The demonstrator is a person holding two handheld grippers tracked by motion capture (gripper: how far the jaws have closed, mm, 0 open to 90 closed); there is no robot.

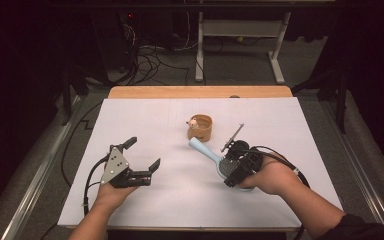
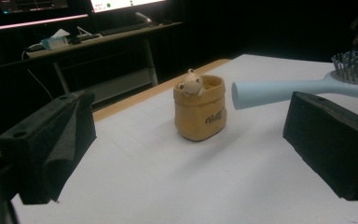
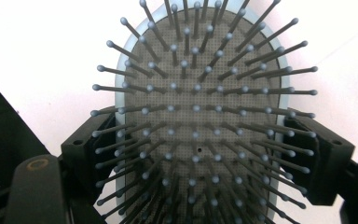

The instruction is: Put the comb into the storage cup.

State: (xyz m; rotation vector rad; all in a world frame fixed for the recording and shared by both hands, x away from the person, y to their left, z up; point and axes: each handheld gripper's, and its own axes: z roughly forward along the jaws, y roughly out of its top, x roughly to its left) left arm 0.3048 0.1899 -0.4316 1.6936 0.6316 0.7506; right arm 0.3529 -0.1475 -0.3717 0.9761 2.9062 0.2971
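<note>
Gripping the pale blue plastic paddle hairbrush (image 1: 215, 156) by its oval head, right tongs (image 1: 235, 169) at lower right of centre in the high view, jaws closed against the 2 edges of the head, as seen in the right gripper view, where the grey bristle pad (image 3: 200, 116) faces the camera and a black jaw pad presses each side. Handle of the brush pointing up and left in the high view, toward the small tan fabric pouch (image 1: 200, 127) with a little cream animal figure (image 1: 193, 122) peeking over its rim; handle tip near the pouch but apart from it. In the left gripper view, same handle (image 2: 279, 88) entering from the right edge, raised off the white sheet, its round end just beside the pouch (image 2: 199, 108).

Left tongs (image 1: 142, 152) at lower left of centre in the high view, wide open and holding nothing, 2 black jaws well apart, grey 3-cornered plate on top, black cable trailing back beside the forearm. Hovering or resting on the sheet: cannot tell.

White paper sheet (image 1: 145, 120) covering the wooden desk (image 1: 200, 92), bare wood showing along the far edge. Behind, at the top of the high view, dark floor with tangled cables (image 1: 150, 60) and white legs of another table (image 1: 240, 45).
</note>
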